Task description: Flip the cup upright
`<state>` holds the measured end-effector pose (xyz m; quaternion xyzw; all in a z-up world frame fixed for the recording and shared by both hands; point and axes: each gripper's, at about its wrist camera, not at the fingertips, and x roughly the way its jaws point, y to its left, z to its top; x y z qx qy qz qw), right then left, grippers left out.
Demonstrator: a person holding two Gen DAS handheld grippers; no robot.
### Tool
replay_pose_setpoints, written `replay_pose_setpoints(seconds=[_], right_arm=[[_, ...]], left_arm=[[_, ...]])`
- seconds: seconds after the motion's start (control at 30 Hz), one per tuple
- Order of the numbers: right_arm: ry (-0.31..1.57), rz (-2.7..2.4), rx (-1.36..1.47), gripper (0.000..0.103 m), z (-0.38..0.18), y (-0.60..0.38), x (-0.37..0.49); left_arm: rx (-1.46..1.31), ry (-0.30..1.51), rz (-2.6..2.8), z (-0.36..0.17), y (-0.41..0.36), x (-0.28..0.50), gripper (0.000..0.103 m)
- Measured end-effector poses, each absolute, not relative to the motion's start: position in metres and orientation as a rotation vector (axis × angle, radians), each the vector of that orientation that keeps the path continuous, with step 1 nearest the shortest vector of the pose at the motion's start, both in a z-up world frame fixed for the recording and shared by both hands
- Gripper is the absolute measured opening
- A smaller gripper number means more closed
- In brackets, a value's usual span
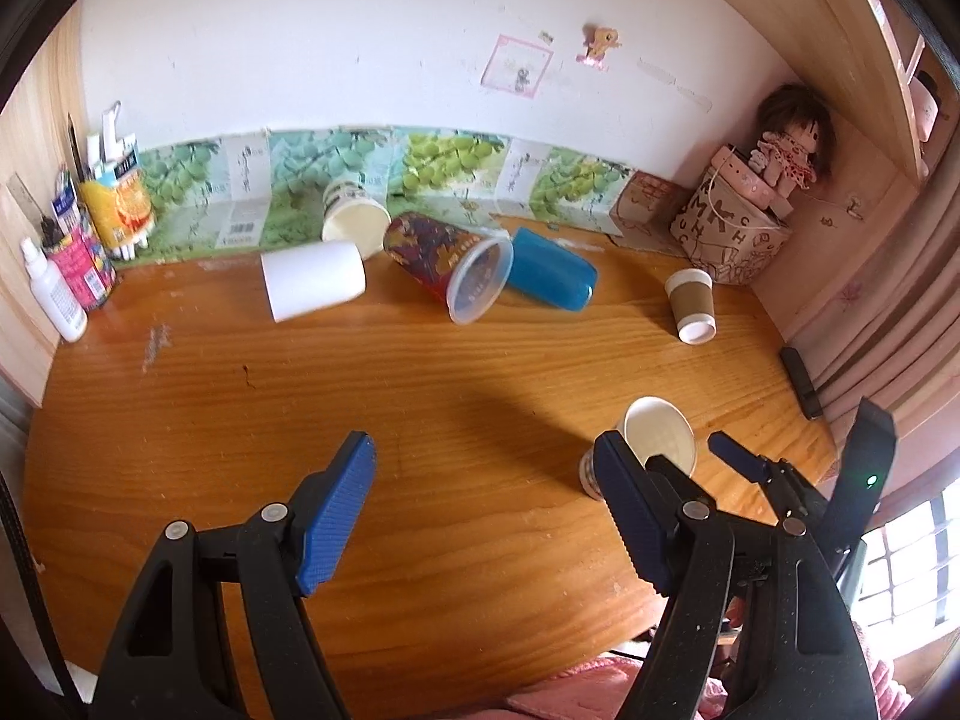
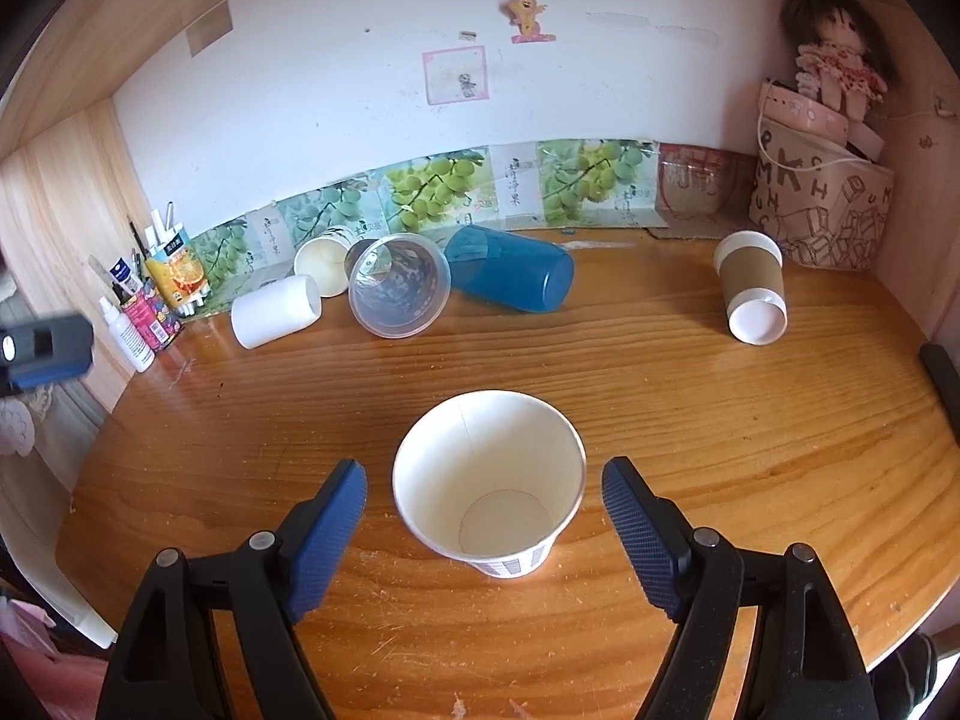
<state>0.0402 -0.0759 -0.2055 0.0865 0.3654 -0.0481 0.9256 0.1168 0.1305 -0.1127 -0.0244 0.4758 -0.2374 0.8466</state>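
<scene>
A white paper cup (image 2: pixel 489 483) stood upright on the bench (image 2: pixel 720 420) between the wide-open right tool (image 2: pixel 485 531), while five cups lay tipped behind and the left tool (image 1: pixel 486 516) gaped empty.

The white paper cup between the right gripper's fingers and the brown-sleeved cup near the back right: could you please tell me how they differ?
The white paper cup stands upright, mouth up; the brown-sleeved cup lies on its side. The paper cup is white with a striped base, while the other wears a brown band. The paper cup sits between the right gripper's open fingers; the sleeved cup lies apart. Both rest on the wooden table.
</scene>
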Motion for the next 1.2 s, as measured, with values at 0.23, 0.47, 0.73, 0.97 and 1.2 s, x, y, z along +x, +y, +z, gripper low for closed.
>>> replay_pose_setpoints(seconds=[0.23, 0.47, 0.73, 0.97, 1.2], right_arm=[[0.814, -0.045, 0.166, 0.091, -0.173, -0.08, 0.026], [0.837, 0.054, 0.176, 0.103, -0.135, -0.087, 0.013], [0.741, 0.072, 0.134, 0.103, -0.091, -0.099, -0.03], [0.606, 0.056, 0.118, 0.103, -0.065, -0.113, -0.082], [0.566, 0.054, 0.16, 0.103, -0.052, -0.129, -0.126]], left_arm=[[-0.095, 1.061, -0.444, -0.115, 0.126, 0.109, 0.081], [-0.167, 1.05, -0.378, -0.1, 0.124, 0.088, 0.082], [-0.226, 0.924, -0.287, -0.068, 0.106, 0.039, 0.097], [-0.155, 0.804, -0.191, -0.04, 0.087, -0.01, 0.098], [-0.095, 0.743, -0.101, -0.021, 0.072, -0.051, 0.098]])
